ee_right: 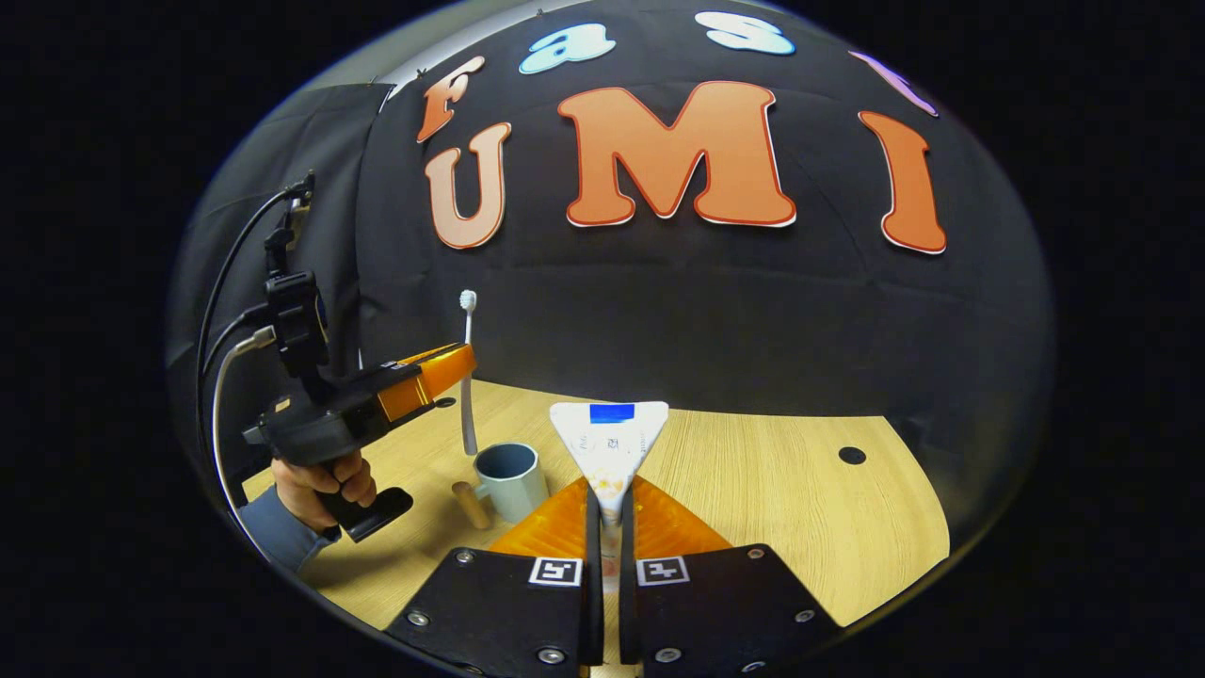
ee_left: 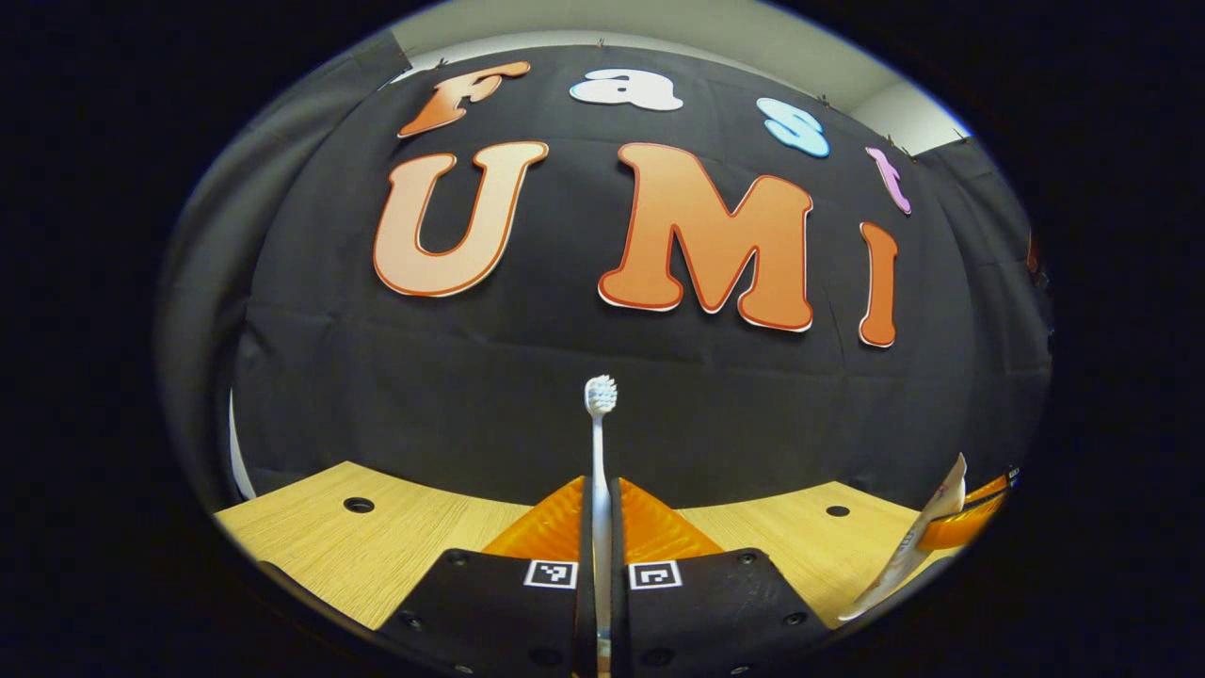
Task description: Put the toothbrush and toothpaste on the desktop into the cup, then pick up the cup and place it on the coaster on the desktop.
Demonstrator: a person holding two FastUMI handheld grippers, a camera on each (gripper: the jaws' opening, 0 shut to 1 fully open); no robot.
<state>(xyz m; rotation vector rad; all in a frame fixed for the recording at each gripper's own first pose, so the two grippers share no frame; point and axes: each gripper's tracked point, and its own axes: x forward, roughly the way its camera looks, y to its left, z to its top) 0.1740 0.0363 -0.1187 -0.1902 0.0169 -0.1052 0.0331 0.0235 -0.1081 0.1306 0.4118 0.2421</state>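
Your left gripper [ee_left: 602, 565] pinches the toothbrush [ee_left: 600, 443] upright, bristles up; in the right gripper view it hangs just behind and left of the cup [ee_right: 509, 480], lower end near the rim height. Bring that end over the cup's mouth before you lower, then let go only once it is inside (a tall brush may tip the cup). Your right gripper [ee_right: 609, 556] is clamped on the toothpaste tube [ee_right: 610, 443], held above the desktop [ee_right: 781, 499]; keep it back.

The toothbrush [ee_right: 467, 377] hangs upright above the desktop [ee_right: 753, 490], just left of the cup [ee_right: 509, 480].
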